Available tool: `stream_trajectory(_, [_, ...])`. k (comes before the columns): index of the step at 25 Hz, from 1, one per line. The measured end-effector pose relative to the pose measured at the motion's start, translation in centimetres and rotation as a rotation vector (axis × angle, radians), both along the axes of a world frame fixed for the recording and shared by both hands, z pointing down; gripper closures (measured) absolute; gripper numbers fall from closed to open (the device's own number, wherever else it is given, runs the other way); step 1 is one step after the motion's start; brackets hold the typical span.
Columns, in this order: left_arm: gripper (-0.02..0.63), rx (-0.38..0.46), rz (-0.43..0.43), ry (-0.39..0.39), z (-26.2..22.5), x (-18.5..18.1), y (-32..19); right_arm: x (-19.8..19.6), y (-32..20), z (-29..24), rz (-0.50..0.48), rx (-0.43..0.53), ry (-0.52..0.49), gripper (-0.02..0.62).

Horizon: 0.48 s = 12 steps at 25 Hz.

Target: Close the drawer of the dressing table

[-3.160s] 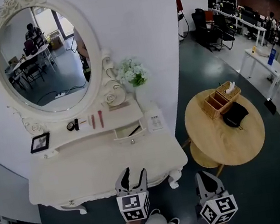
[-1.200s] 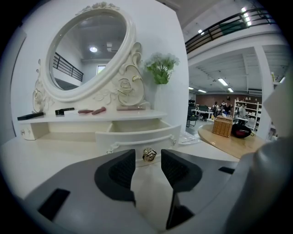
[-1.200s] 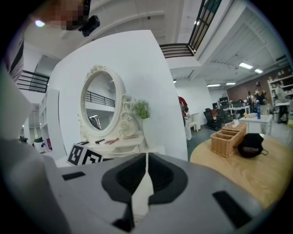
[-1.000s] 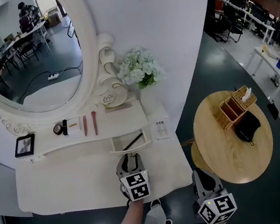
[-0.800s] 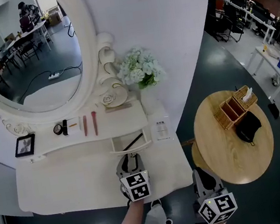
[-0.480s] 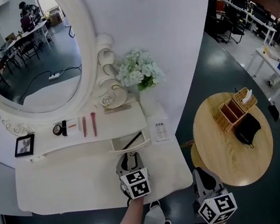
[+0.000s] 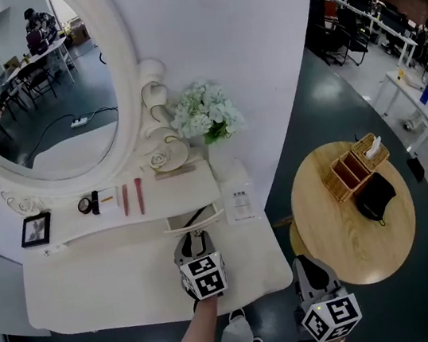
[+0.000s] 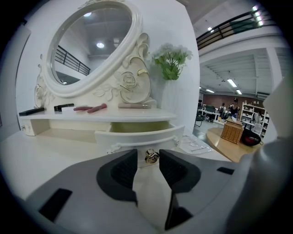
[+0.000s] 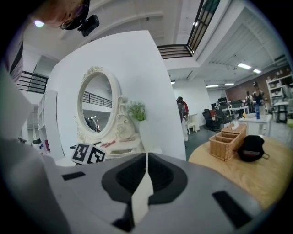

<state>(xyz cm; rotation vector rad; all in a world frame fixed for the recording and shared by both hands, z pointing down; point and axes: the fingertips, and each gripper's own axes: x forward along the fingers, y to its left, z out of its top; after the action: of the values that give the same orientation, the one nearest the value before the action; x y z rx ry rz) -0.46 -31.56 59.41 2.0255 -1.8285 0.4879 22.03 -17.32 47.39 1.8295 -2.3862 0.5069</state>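
While drawer stands pulled out at far middle of table | left gripper nearer; jaws apart, gripping nothing; knob just beyond tips, dead ahead | right gripper clamped together, empty; near right, off table

The dressing table's surface is smooth and painted white. The drawer knob is shiny gold metal. The round surface at the right is pale wood. The floor is dark and glossy.
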Motion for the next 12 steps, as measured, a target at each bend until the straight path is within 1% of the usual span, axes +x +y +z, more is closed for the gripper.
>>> stream_trajectory(12, [0.456,-0.001,0.01,0.003,0.1,-0.4,-1.7,-0.8,-1.5,0.2,-0.011,-0.001,-0.004,0.588])
